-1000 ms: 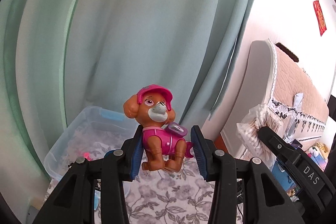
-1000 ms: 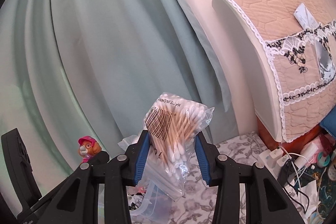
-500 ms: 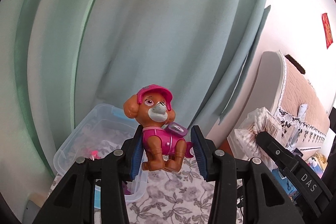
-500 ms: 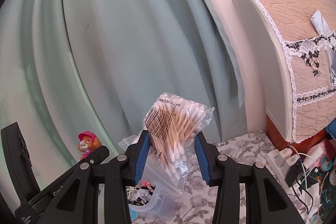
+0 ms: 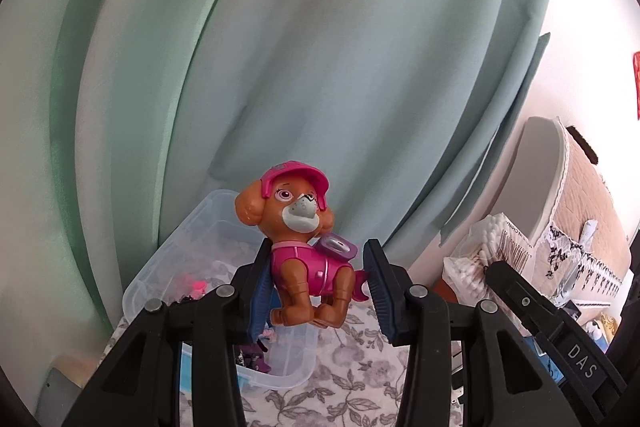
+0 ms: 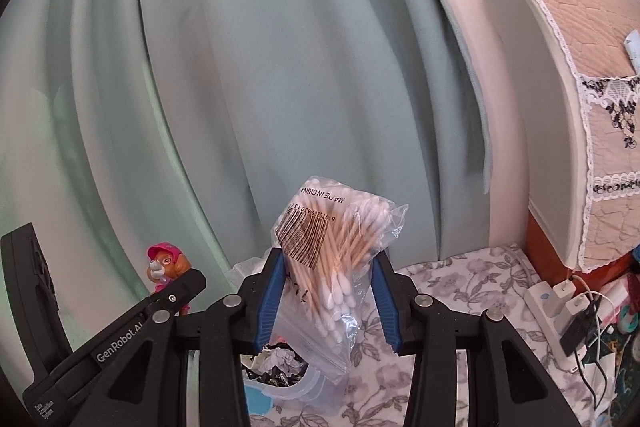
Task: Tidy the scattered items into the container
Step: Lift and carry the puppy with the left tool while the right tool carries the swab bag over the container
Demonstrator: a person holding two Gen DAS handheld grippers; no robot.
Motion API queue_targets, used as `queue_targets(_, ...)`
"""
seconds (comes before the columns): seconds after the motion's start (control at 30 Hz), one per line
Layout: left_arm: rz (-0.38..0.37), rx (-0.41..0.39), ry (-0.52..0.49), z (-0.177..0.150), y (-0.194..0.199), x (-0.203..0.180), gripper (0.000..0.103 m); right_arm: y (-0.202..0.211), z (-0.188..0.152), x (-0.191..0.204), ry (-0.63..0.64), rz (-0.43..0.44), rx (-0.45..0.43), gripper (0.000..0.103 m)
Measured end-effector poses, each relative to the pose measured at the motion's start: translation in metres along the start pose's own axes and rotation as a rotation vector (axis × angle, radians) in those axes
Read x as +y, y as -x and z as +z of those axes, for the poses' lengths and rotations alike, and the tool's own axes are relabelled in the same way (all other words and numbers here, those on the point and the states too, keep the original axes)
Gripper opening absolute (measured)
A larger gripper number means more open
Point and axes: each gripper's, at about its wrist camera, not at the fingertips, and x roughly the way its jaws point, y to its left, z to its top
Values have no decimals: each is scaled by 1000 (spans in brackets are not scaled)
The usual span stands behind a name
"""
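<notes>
The left gripper (image 5: 316, 291) clamped a toy puppy (image 5: 304, 247) and the right gripper (image 6: 326, 301) pinched a cotton-swab bag (image 6: 336, 259), both held above the partly filled clear container (image 5: 192, 259), neither dropped in yet.

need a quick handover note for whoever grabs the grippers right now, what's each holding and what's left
Left gripper: shut on the toy dog figure, held in the air by the clear plastic container.
Right gripper: shut on the bag of cotton swabs, also in the air by the container.
Container sits on the floral cloth by the curtain; some small items are already inside.
Left to do: drop both items in the container. No other loose task items are clearly visible.
</notes>
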Motion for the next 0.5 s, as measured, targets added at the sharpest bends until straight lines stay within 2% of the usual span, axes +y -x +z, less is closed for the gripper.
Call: queue_targets(0.5,38,25,67,-4,-15,28,45,-39,-15,16,44,13,77,46)
